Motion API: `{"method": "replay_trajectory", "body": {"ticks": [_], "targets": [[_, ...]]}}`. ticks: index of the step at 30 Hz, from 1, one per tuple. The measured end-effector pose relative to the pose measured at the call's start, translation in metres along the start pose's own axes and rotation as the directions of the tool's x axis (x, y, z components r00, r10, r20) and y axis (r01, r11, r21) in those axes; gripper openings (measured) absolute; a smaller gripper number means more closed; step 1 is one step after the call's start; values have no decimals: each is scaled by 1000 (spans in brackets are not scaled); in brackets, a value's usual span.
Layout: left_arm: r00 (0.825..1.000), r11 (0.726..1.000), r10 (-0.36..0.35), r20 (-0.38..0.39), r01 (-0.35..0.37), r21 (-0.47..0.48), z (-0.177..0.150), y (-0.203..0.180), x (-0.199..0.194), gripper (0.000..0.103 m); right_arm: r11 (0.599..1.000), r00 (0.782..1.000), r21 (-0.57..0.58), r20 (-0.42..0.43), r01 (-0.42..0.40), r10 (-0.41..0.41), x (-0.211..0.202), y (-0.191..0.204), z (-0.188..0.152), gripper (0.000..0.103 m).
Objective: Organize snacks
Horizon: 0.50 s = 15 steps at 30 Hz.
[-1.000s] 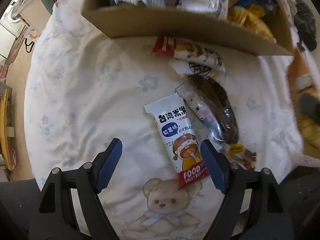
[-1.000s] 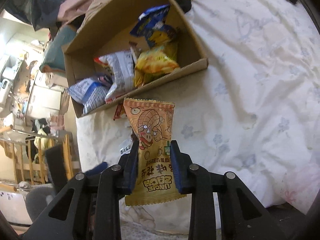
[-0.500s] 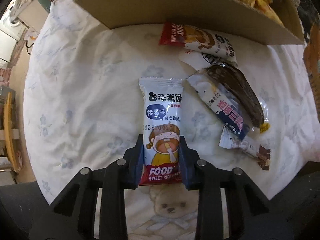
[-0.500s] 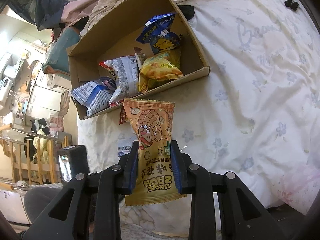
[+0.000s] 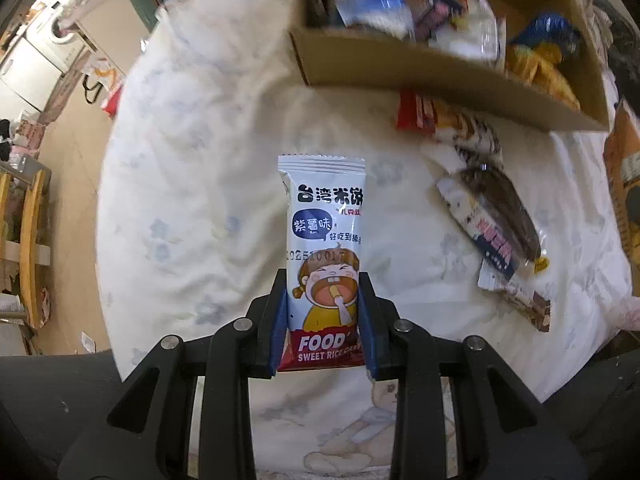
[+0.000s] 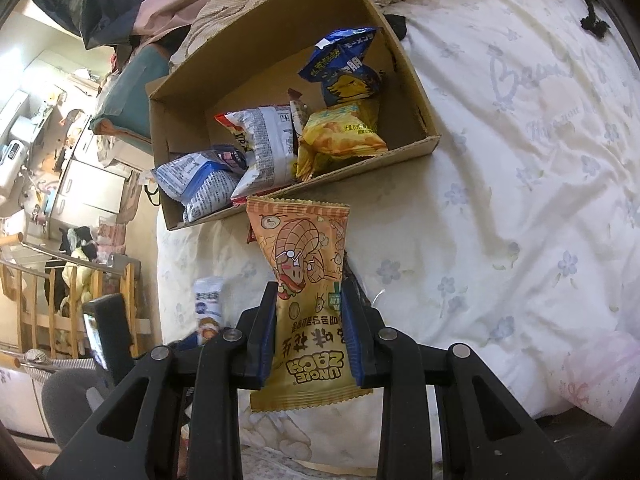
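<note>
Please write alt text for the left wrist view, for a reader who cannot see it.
The left gripper is shut on a white rice cake packet, held above a flowered bedsheet. Ahead is a cardboard box with snacks in it, and more snack packets lie on the sheet at right.

Bed w/ floral quilt (image 5: 192, 184): cardboard box (image 5: 420, 68), loose snack pkts (image 5: 492, 216)

Cardboard box (image 6: 416, 142) open-topped; near wall low. Left and middle crowded: blue-white bags (image 6: 200, 180), striped bag (image 6: 264, 148), yellow puff bag (image 6: 340, 136), blue bag (image 6: 344, 68). Bare floor toward far wall. Floral bedsheet (image 5: 192, 184) left of box open, unobstructed. Below box front, loose wrappers block sheet: red-ended pack (image 5: 424, 114), brown bar (image 5: 500, 216).
</note>
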State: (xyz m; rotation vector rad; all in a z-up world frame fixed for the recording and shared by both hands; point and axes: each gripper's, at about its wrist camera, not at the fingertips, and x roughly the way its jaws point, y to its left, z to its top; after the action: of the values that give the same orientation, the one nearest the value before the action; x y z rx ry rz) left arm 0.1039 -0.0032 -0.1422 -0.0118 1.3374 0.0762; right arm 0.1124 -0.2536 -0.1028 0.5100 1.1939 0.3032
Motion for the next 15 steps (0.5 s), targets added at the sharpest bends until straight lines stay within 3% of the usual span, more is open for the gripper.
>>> {"method": "replay_trajectory", "body": {"ticks": [15], "targets": [[988, 998, 37, 152, -29, -50, -2, 10, -36, 27, 998, 997, -7, 47, -69, 69, -19, 3, 0, 31]]}}
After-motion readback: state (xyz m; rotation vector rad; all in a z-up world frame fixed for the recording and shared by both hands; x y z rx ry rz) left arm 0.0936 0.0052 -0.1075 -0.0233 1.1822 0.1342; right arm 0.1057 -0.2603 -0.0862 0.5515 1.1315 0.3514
